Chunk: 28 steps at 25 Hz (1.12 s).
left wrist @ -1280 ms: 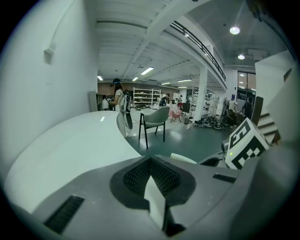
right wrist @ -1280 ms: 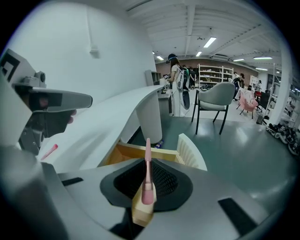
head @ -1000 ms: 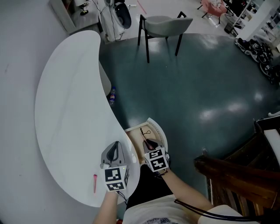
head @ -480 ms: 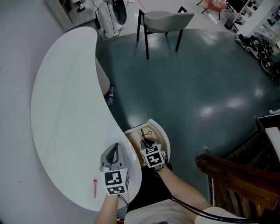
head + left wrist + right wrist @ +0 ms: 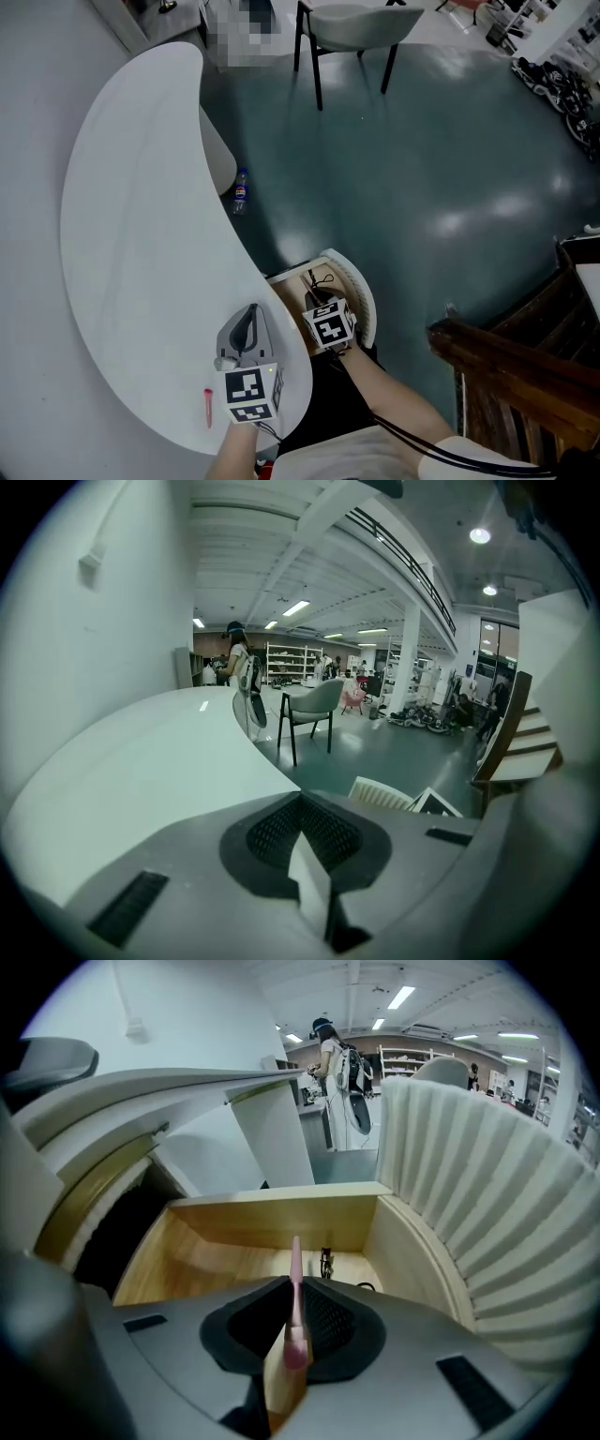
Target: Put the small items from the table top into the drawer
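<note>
Holding a pink stick clenched in the right gripper over the open drawer; left gripper closed, empty. Next: release inside, then fetch the remaining pink stick off the surface.

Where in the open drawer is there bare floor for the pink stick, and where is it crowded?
Seen in the right gripper view, the drawer has bare wood floor along its left wall and back left corner. The only clutter is a black wire item toward the back right, near the ribbed curved front.
</note>
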{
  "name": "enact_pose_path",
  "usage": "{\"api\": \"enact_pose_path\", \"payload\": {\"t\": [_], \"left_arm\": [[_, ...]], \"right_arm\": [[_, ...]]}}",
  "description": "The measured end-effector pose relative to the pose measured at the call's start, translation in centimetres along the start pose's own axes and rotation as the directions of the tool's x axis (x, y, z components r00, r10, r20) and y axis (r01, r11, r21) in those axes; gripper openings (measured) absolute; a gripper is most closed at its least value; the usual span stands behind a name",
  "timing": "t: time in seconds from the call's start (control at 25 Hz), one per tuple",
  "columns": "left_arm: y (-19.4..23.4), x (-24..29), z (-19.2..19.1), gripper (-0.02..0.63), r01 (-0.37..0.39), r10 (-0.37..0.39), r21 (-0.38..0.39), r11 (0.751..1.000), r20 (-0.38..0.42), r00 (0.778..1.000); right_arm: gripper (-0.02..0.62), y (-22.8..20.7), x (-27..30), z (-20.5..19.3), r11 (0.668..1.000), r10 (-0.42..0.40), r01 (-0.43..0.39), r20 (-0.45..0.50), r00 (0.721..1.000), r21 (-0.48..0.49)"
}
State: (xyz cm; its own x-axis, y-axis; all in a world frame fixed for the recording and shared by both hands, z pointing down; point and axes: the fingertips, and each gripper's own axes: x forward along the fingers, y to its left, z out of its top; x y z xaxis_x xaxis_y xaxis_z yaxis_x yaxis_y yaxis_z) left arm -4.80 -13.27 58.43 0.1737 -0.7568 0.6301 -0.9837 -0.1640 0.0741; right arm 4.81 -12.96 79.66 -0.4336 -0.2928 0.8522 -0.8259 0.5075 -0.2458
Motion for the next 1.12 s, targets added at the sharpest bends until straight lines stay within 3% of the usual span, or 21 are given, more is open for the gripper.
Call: {"api": "enact_pose_path", "payload": {"t": [0.6,1.12], "left_arm": [[1.1,0.2,-0.2,0.017,-0.015,0.015,-0.037,0.999,-0.001,1.0],[1.0,0.2,-0.6,0.017,-0.008,0.008,-0.043,0.999,-0.01,1.0]], "right_arm": [[0.06,-0.9,3.7,-1.7,0.999,-0.039,0.039,-0.088,0.995,0.005],[0.06,-1.3,4.3,-2.2,0.999,-0.038,0.042,-0.109,0.993,0.034]]}}
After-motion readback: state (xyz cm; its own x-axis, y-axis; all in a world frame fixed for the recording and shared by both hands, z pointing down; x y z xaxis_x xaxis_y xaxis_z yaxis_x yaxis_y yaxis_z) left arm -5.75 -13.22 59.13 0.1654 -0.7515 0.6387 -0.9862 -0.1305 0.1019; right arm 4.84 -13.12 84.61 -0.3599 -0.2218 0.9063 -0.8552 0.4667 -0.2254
